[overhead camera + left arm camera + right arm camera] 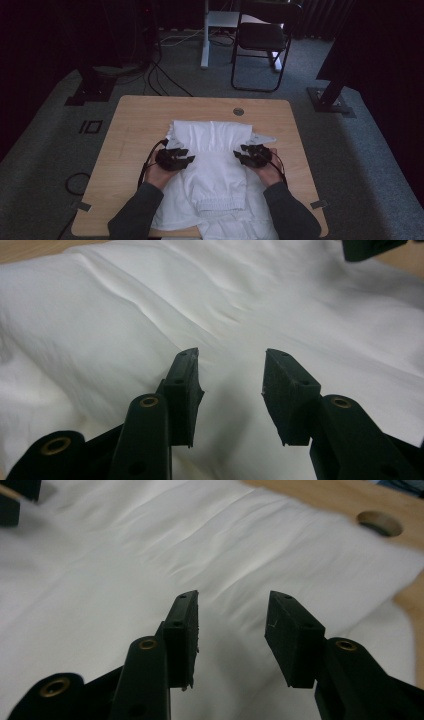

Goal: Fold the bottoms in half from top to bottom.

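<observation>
A white garment lies folded on the wooden table, its ribbed hem toward the near edge. My left gripper hovers at the garment's left side with its jaws apart, and in the left gripper view only loose white cloth lies beyond the gap. My right gripper sits at the garment's right side, also with jaws apart; the right gripper view shows bare cloth between and past the pads. Neither gripper pinches fabric.
A round cable hole is set in the table's far side, also seen in the right gripper view. Beyond the table stand a black chair and dark stands on grey carpet, with cables on the floor.
</observation>
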Motion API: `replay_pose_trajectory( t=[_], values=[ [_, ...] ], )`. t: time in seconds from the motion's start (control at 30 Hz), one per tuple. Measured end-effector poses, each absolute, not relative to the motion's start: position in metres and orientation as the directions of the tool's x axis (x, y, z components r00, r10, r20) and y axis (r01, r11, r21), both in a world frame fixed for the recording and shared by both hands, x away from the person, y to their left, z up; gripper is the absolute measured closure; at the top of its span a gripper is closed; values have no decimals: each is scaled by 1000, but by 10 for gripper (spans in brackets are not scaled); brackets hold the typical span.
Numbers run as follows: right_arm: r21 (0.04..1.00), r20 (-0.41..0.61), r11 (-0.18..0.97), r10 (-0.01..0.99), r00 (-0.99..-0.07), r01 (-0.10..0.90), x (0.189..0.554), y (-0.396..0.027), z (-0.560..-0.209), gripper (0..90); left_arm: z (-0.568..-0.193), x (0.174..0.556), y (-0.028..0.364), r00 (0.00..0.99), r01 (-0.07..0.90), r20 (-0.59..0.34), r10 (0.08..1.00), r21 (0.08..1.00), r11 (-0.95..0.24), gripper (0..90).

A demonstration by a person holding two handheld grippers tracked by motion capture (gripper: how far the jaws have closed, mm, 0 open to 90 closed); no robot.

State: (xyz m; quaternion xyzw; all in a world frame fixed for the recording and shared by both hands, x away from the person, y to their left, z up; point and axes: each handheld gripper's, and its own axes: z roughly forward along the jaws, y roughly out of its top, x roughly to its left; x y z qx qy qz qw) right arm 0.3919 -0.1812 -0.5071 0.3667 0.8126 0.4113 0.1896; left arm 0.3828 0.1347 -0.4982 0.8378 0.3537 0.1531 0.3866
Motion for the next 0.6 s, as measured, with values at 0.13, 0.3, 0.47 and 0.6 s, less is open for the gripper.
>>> replay_pose_trajectory(
  t=[0.13,0.3,0.47,0.6],
  values=[
    [776,-26,412,777,-630,476,426,-175,-520,561,-523,410,128,662,537,-24,749,713,-451,563],
    [692,6,435,794,-608,576,438,-174,-546,563,-545,412,128,672,542,-42,740,709,-452,539],
    [741,42,370,808,-588,561,410,-189,-556,573,-550,399,144,692,552,-133,710,731,-401,540],
    [743,38,373,805,-592,555,388,-190,-558,573,-552,380,146,705,540,-130,697,736,-409,540]
  ],
)
